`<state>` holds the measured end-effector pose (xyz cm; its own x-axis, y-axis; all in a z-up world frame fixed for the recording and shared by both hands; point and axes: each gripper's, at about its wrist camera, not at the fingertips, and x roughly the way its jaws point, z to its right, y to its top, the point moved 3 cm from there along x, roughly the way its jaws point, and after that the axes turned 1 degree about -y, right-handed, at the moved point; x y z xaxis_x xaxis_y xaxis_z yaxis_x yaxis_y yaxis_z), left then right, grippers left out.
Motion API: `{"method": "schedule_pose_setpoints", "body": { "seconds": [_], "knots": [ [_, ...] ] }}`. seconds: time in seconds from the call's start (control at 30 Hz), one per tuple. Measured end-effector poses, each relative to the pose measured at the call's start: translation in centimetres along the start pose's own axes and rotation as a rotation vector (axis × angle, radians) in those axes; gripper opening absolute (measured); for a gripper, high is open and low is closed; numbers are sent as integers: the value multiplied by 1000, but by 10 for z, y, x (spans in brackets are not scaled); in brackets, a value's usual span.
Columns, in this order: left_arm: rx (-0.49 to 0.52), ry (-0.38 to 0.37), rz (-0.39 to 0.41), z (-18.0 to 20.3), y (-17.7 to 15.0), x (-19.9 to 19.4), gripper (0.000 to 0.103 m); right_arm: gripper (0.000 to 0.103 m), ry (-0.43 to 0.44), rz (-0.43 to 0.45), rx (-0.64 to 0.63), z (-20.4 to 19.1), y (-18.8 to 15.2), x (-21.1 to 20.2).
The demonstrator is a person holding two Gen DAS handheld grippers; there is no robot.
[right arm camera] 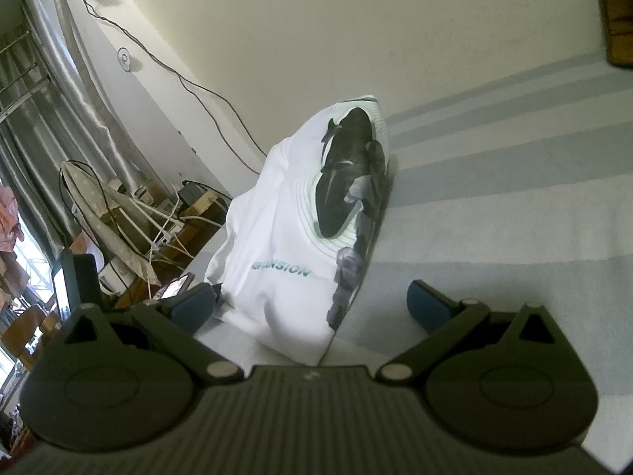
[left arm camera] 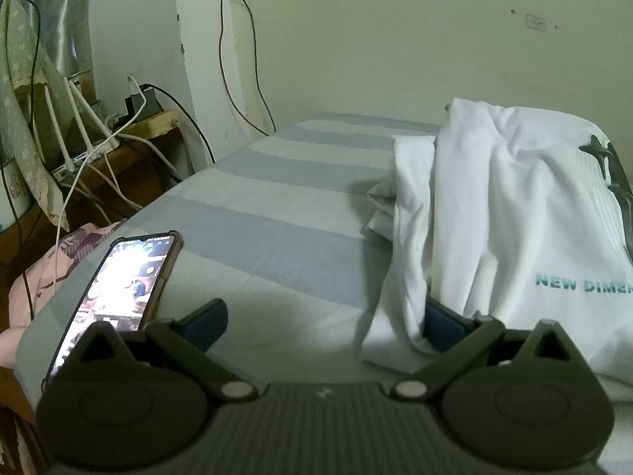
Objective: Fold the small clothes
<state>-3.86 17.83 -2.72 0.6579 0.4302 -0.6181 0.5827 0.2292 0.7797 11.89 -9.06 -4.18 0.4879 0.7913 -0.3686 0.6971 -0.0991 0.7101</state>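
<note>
White T-shirt (left arm camera: 514, 206) lies bunched and unfolded on the bed (left arm camera: 277, 206), folding seemingly barely begun, left gripper (left arm camera: 325, 316) and right gripper (right arm camera: 312, 303) both spread apart, clamping nothing

The shirt (left arm camera: 494, 213) is soft white cloth, matt and creased, with a smooth dark print (right arm camera: 348, 182) and flat teal lettering. The sheet (left arm camera: 277, 213) is woven cloth in grey and pale stripes, matt and mostly smooth. The phone (left arm camera: 118, 297) has a glossy glass screen in a dull brownish case. Both the left gripper (left arm camera: 324, 318) and the right gripper (right arm camera: 310, 303) are matt dark plastic with ribbed bodies, blue rubbery-looking pads (left arm camera: 443, 322) and small pale metal-looking pins. The shelf (left arm camera: 130, 150) is rough brown wood. The wall (left arm camera: 395, 39) is matt painted plaster, faintly marked. The curtain (right arm camera: 75, 91) is shiny grey cloth.
</note>
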Motion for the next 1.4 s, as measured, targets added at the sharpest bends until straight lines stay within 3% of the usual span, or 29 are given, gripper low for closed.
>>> {"method": "schedule_pose_setpoints", "body": {
  "seconds": [0.23,0.47,0.63,0.73,0.9,1.1,1.3,1.4],
  "knots": [
    [24,9,29,2,-2,-5,103,103,-7,1,0,0,0,-1],
    [42,0,67,4,-4,-13,103,103,-145,83,1,-5,-9,-13],
    [25,-54,107,0,-4,-19,103,103,-173,90,-5,-4,-8,-12],
    [50,-140,150,4,-10,-32,103,103,-194,95,-14,-6,-9,-11],
    [79,-287,98,9,-20,-36,103,103,-207,98,-12,-6,-9,-13],
    [-37,-403,68,-7,7,-37,103,103,-217,78,-31,-8,-7,-11],
    [13,-371,27,6,39,-16,103,91,-239,31,-46,-5,6,-2],
    [22,-392,-8,13,49,1,103,90,-222,17,-20,0,17,4]
  ]
}}
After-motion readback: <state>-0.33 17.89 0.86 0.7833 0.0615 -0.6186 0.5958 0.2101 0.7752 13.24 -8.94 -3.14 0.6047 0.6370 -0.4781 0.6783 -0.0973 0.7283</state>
